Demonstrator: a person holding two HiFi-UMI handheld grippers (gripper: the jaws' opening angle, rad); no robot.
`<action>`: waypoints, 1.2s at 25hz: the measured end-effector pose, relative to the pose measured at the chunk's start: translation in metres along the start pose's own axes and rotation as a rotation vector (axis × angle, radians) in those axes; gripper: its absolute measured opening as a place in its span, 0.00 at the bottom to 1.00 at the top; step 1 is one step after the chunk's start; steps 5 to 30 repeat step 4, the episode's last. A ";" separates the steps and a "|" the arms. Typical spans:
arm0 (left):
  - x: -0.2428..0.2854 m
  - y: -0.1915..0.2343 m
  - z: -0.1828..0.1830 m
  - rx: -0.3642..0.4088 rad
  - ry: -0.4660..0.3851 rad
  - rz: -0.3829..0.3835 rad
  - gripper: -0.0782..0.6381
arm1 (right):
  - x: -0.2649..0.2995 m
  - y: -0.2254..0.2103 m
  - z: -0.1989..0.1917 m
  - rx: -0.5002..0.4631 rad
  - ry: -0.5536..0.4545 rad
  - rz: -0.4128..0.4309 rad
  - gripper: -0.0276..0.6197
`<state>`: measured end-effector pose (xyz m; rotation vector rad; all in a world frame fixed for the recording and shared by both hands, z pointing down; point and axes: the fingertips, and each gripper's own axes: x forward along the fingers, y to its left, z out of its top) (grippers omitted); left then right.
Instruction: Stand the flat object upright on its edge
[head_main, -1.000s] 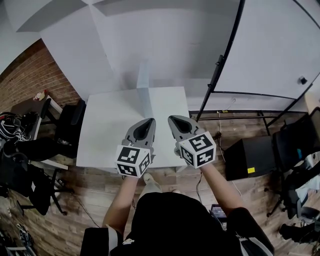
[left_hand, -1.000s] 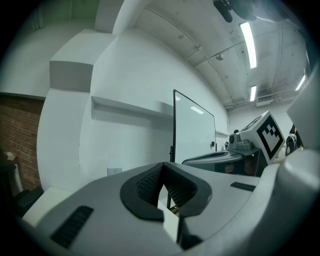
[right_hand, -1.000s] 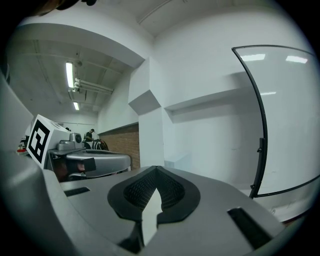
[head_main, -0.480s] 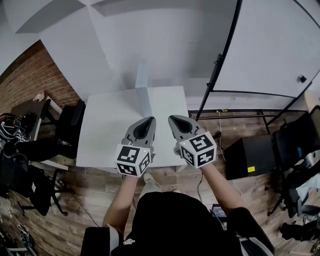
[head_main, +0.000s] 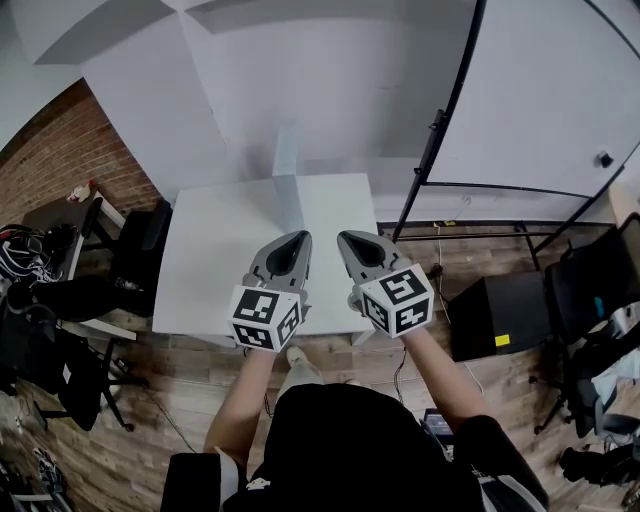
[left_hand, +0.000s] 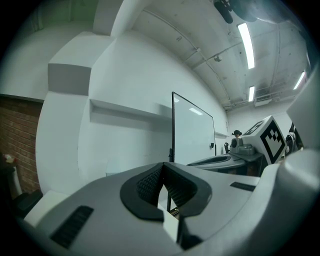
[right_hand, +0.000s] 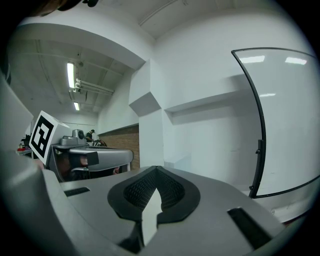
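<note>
With the left tool (head_main: 299, 238) and right tool (head_main: 346, 237) shut and empty, the sheet (head_main: 288, 195) seemingly upright toward the counter's (head_main: 215, 250) far edge could be toppled if nudged.

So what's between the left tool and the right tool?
Only a bare strip of white table shows in the head view between the left tool and the right tool. Both are shut on nothing.

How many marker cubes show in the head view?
2. One cube on the left gripper, one on the right gripper, side by side over the table's near edge. None seems hidden.
</note>
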<state>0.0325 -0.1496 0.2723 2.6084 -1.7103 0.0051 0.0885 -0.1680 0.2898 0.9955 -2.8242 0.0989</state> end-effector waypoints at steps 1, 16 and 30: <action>0.000 0.000 0.000 0.000 0.000 0.000 0.13 | 0.000 0.000 0.000 0.000 -0.001 0.000 0.10; -0.001 0.000 0.001 0.001 -0.002 0.001 0.13 | 0.000 0.001 0.001 0.000 -0.003 0.001 0.10; -0.001 0.000 0.001 0.001 -0.002 0.001 0.13 | 0.000 0.001 0.001 0.000 -0.003 0.001 0.10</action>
